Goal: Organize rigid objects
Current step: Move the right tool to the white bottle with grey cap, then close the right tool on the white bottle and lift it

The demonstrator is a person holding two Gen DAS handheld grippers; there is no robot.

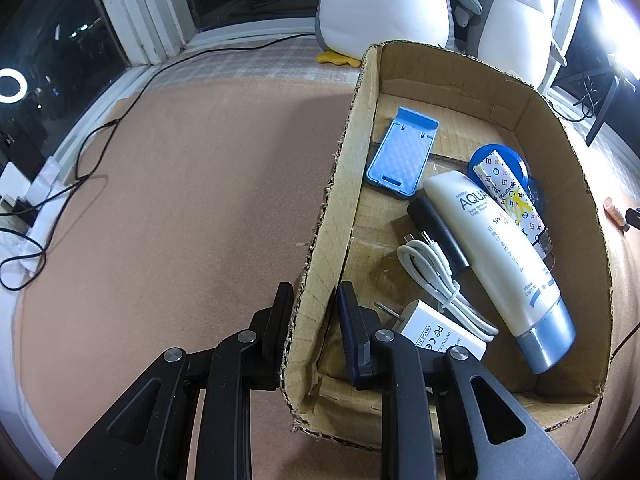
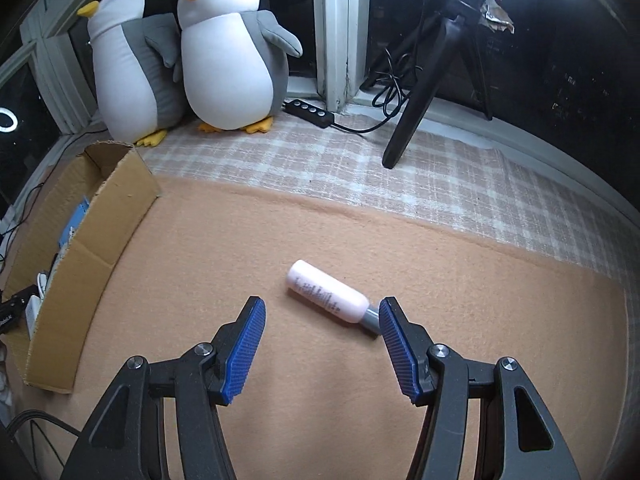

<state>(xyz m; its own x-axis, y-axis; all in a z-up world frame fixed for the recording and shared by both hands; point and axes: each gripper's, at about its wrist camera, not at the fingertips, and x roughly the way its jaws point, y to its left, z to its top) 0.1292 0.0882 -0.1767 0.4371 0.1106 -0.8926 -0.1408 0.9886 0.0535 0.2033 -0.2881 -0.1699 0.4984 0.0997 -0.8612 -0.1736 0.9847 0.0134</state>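
My left gripper (image 1: 314, 306) is shut on the near left wall of an open cardboard box (image 1: 336, 208), one finger outside and one inside. In the box lie a blue phone stand (image 1: 402, 152), a white cream tube (image 1: 500, 248), a patterned stick (image 1: 508, 196) on a blue round case, a black cylinder (image 1: 438, 236), a white cable (image 1: 436, 276) and a white charger (image 1: 436, 334). In the right wrist view a pink bottle (image 2: 326, 296) with a grey cap lies on the peach blanket. My right gripper (image 2: 322, 305) hangs open just in front of it, the cap beside the right finger.
Two plush penguins (image 2: 228, 52) stand at the back by the window. A black tripod leg (image 2: 416, 104) and a power strip (image 2: 310, 110) with cords sit on the checked cloth. The box (image 2: 92, 240) lies left of the bottle. Black cables (image 1: 60, 200) trail along the left edge.
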